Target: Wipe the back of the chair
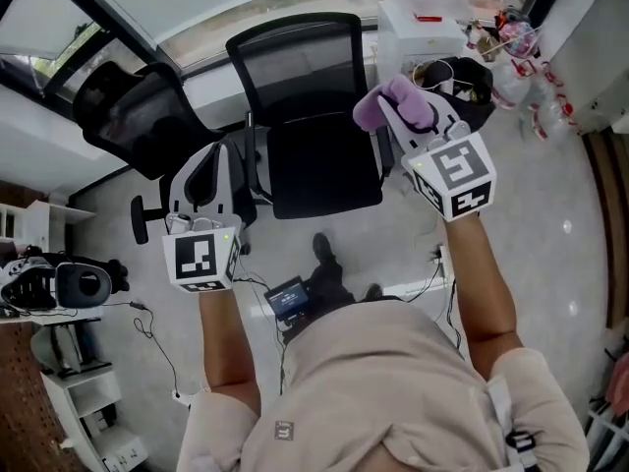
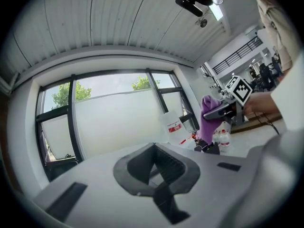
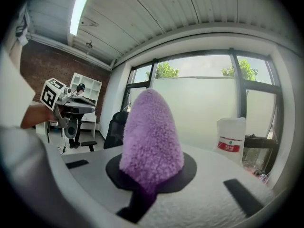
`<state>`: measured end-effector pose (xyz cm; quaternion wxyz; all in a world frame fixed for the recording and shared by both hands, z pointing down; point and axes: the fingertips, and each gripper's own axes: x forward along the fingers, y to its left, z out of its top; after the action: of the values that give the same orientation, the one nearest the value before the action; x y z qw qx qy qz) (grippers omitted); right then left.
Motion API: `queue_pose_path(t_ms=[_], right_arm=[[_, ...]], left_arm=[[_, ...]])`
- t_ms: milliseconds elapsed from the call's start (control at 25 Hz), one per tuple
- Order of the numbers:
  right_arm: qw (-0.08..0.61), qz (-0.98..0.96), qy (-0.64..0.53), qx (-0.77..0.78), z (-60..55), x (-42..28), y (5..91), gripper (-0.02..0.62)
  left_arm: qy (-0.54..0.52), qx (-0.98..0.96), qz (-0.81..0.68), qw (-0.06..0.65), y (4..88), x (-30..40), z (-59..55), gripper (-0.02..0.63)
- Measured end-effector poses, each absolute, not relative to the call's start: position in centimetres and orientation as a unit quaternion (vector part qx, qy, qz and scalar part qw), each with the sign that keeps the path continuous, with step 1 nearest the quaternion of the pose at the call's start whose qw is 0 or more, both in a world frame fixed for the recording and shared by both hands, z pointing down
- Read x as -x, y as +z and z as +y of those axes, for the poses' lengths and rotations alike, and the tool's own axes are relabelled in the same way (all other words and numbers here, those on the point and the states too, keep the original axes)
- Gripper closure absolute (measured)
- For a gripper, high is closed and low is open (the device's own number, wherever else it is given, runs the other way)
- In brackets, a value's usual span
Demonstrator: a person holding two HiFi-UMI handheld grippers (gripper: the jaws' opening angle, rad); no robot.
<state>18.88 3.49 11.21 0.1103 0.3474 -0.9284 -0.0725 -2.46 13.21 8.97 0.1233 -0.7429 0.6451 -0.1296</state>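
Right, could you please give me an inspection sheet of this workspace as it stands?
Surface: pale floor, glossy.
Job's things: black chair ahead of the person; purple cloth held up.
Clutter: bottles and bags by the wall.
Grippers: left tongs shut, empty; right tongs shut on the cloth.
Cables: loose cables on the floor.
Surroundings: second chair, window, white jug.

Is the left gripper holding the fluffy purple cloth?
Not quite. The right gripper is holding the fluffy purple cloth. The right gripper view shows its jaws shut on it. The left gripper holds nothing.
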Motion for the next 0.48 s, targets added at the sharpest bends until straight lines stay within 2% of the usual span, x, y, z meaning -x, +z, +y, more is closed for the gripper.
queue_pose_path(t_ms=[240,480], right_arm=[[0.109,-0.929,-0.085,-0.344,8.8,-20.9,8.5,0.578],[0.126,-0.929,-0.095,-0.334,14.0,-19.1,8.0,0.578]], left_arm=[[-0.117,0.732,0.655,0.147,4.7,1.3,18.7,0.600],[-0.097,0.734,0.661,0.120,4.1,3.7,23.5,0.600]])
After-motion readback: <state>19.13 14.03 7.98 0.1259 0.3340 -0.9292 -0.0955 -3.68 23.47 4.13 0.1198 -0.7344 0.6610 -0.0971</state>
